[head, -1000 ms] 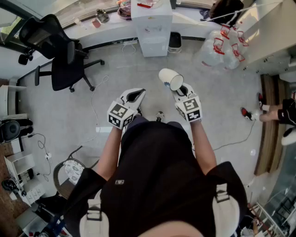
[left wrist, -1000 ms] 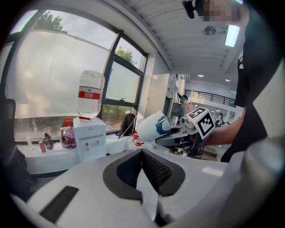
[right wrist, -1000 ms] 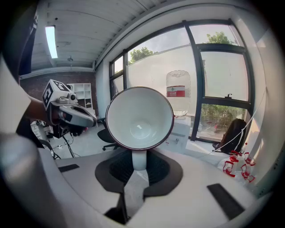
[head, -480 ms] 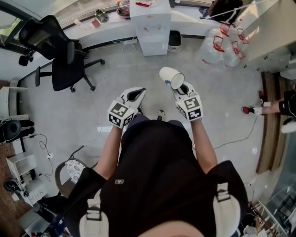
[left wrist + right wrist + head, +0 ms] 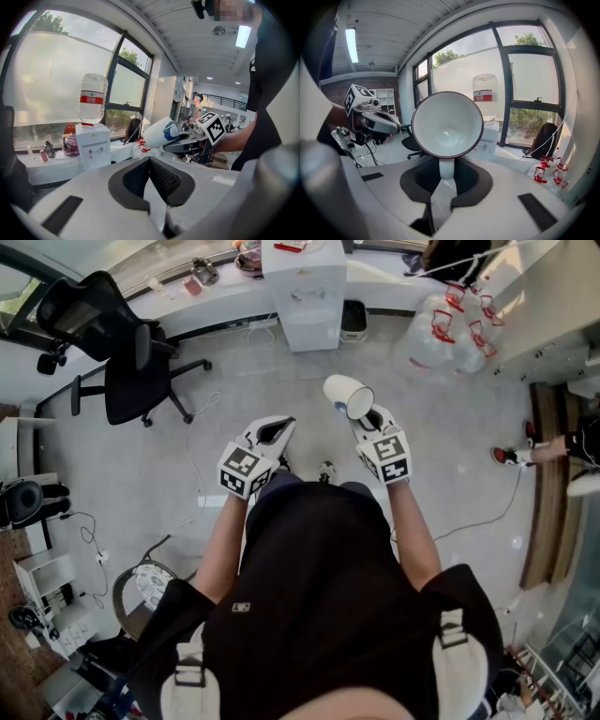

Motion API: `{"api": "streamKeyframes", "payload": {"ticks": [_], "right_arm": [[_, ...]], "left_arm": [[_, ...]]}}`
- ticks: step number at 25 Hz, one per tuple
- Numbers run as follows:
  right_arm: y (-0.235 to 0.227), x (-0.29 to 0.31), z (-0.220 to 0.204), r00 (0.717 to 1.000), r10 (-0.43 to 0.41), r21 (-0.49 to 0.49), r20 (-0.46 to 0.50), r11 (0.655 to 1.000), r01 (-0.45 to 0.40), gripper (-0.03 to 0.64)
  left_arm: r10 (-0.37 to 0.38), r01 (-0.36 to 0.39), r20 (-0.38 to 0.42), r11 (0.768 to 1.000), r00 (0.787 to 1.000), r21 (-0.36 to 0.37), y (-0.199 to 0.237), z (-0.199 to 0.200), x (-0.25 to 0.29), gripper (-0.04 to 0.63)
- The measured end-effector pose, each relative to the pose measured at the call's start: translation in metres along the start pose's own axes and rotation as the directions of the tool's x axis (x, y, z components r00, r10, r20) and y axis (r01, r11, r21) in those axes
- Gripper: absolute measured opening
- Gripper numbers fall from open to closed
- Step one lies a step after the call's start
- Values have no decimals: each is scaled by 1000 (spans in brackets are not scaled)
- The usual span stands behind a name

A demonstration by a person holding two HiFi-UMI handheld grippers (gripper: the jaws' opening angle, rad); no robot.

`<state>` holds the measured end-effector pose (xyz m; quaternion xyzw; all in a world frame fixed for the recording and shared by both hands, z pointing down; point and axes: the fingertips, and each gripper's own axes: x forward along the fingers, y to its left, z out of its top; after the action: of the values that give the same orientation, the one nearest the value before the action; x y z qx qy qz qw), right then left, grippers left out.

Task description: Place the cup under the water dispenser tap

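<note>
Since the cup (image 5: pixel 447 124) sits right at the R gripper (image 5: pixel 446 176) fingertips, handle pinched btwn the two pads, I read that side as clenched on the cup. The bowl stands just beyond and above the tips. Its mouth faces back at the gripper cam and its base points away, so the long axis runs roughly along the fingers and the cup isn't upright. Head view agrees: cup (image 5: pixel 347 397) just past the R gripper (image 5: pixel 367 418), tipped over, rim showing.

The L gripper (image 5: pixel 152 180) has its pads closed together w/ nothing btwn them. In head view the L gripper (image 5: pixel 272 434) is beside the R one, a bit apart, at about the same reach.

What matters for the coming move is that the dispenser (image 5: pixel 305 296) lies ahead of the fingers, well apart across open floor (image 5: pixel 234 381), slightly toward the L side. In the R gripper view it is mostly hidden behind the cup, only its bottle (image 5: pixel 485 91) poking out. In the L gripper view the dispenser (image 5: pixel 93 145) is ahead-left. The tap is too small to pick out.

My guess is the R hand does the job as it has the cup, and the carry is barely begun. I'd need to go fwd, then turn the cup mouth-up before sliding it under the tap. A chair (image 5: pixel 127 362) is off to the L, clear of that line.
</note>
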<state>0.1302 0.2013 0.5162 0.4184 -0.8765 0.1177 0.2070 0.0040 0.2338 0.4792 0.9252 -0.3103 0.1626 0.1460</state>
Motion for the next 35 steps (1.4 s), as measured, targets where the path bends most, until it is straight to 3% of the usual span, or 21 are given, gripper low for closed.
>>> {"api": "streamKeyframes", "payload": {"ticks": [18, 35], "right_arm": [[7, 7, 1, 1000, 22, -26, 6, 999, -22, 40], [5, -7, -6, 1000, 6, -9, 17, 1000, -6, 40]], "left_arm": [[55, -55, 19, 998, 998, -11, 8, -4, -14, -1], [54, -54, 16, 998, 998, 11, -3, 2, -17, -1]]}}
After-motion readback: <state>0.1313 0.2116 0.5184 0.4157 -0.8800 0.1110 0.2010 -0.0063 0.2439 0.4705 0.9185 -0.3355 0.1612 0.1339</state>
